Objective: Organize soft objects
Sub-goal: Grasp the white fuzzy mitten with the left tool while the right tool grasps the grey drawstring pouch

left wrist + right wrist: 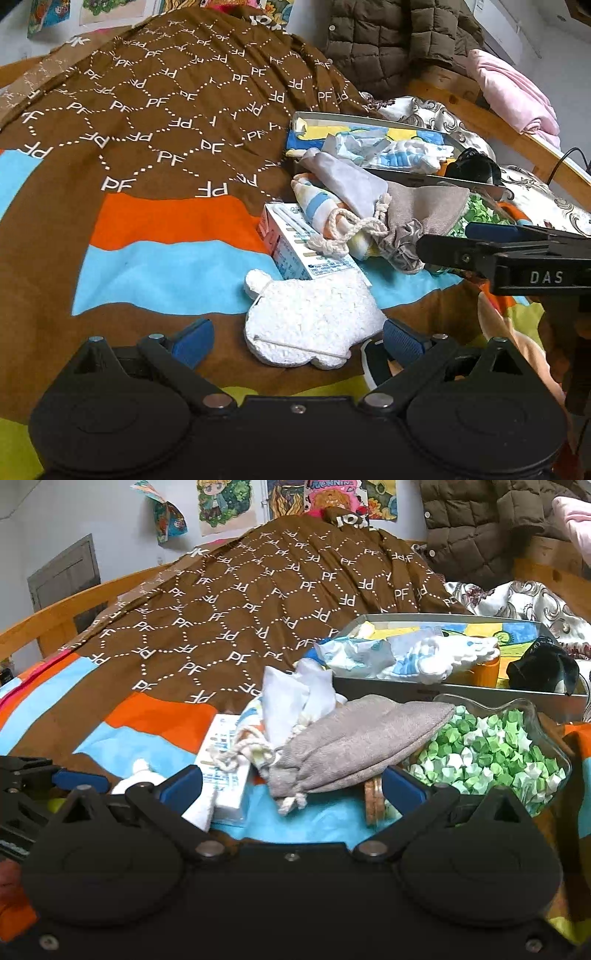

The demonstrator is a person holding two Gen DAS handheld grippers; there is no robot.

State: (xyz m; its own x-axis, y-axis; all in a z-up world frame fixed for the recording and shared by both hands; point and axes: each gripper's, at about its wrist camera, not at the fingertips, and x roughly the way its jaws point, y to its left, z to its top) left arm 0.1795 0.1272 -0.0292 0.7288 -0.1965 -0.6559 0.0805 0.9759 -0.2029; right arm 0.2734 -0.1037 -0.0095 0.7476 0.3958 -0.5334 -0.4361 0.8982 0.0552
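Observation:
A white fluffy pad [310, 317] lies on the bedspread between the open fingers of my left gripper [297, 338], not gripped. Behind it sit a small carton [295, 243], a striped drawstring pouch [332, 218], a pale cloth [343, 177] and a grey drawstring bag [413, 221]. My right gripper [291, 786] is open just in front of the grey bag [354, 746], with nothing between its pads. A metal tray [443, 686] holds folded blue-and-white soft items [424, 657]. The right gripper's arm [517, 254] crosses the left wrist view.
A glass dish of green and white paper stars [491, 753] sits at the right, a cork lid [373, 797] beside it. A black object [543, 668] rests in the tray's right end. The brown patterned blanket [166, 110] rises behind. A wooden bed rail [480, 110] runs along the right.

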